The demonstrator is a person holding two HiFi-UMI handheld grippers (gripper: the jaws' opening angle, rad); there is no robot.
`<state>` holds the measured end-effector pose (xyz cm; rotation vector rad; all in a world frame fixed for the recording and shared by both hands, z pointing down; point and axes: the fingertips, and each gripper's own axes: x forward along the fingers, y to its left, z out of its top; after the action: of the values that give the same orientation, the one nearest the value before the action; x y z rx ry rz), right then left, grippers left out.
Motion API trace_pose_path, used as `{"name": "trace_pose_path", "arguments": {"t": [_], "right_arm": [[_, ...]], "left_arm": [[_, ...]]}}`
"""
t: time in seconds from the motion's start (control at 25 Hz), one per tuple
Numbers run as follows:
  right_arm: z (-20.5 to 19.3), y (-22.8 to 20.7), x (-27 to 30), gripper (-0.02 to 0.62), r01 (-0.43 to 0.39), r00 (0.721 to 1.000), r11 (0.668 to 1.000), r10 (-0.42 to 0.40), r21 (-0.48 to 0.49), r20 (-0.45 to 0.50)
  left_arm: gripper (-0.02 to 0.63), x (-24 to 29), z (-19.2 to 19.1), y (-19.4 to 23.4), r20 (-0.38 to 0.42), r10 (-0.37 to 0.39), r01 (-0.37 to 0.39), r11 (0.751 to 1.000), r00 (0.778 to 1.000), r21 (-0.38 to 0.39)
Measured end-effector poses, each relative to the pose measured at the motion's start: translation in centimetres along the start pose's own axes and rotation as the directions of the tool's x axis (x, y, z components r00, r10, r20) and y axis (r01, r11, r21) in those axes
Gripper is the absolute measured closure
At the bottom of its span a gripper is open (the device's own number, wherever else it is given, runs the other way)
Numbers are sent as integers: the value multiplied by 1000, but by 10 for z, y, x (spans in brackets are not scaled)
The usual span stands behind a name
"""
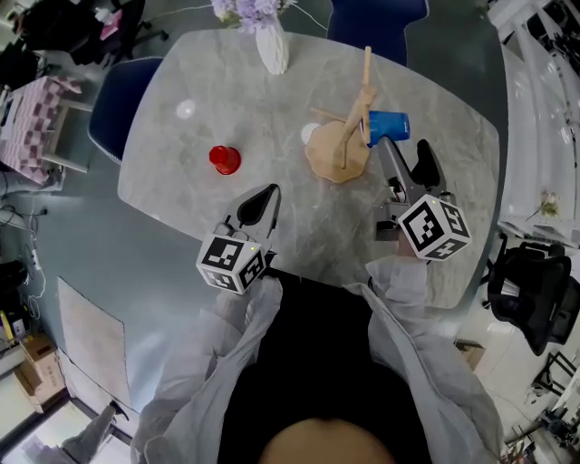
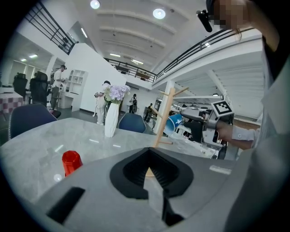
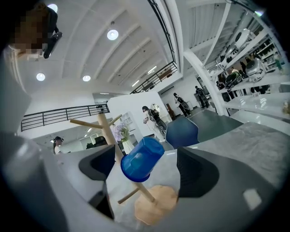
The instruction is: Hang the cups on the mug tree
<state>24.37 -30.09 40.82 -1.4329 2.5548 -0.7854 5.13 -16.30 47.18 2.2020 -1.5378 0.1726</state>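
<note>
The wooden mug tree (image 1: 343, 149) stands on the grey table (image 1: 227, 100), right of centre. A blue cup (image 1: 388, 125) hangs mouth-down on one of its right-hand pegs. My right gripper (image 1: 405, 150) is open, with a jaw on each side of the blue cup (image 3: 142, 158) and a gap between the pads and the cup. A red cup (image 1: 225, 159) stands alone to the tree's left and also appears in the left gripper view (image 2: 71, 161). My left gripper (image 1: 262, 202) is shut and empty, near the table's front edge, apart from the red cup. A pale round thing (image 1: 311, 133) sits at the tree's left side.
A white vase (image 1: 272, 45) with flowers stands at the table's far edge. Blue chairs (image 1: 122, 100) stand at the far left and behind the table (image 1: 376, 23). Several people stand in the hall beyond.
</note>
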Motion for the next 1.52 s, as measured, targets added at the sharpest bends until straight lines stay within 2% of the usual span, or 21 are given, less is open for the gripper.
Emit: {"name": "trace_pose_path", "arguments": {"t": [0.16, 0.36, 0.64, 0.8, 0.96, 1.24, 1.52], "right_arm": [[-2, 8, -10, 167, 62, 998, 998, -61, -14, 26], [-17, 40, -20, 167, 143, 989, 989, -141, -25, 49], [-44, 91, -21, 167, 202, 977, 979, -200, -24, 75], [-65, 132, -6, 168, 171, 983, 985, -168, -21, 77], [-99, 172, 20, 168, 122, 992, 991, -121, -48, 23], [-165, 222, 72, 168, 41, 993, 995, -50, -86, -108], [-232, 248, 120, 169, -14, 968, 990, -21, -139, -249]], "left_arm": [[606, -1, 9, 15, 14, -54, 54, 999, 998, 5], [606, -19, 20, 46, -3, -124, 124, 992, 992, 31], [606, -47, 24, 103, -6, -161, 161, 986, 987, 30], [606, -63, 26, 135, -4, -166, 166, 985, 986, 35], [606, -84, 24, 166, -7, -152, 153, 987, 988, 40], [606, -124, 7, 237, -17, -52, 52, 999, 999, 0], [606, -152, -23, 298, -44, 43, -46, 996, 998, -71]]}}
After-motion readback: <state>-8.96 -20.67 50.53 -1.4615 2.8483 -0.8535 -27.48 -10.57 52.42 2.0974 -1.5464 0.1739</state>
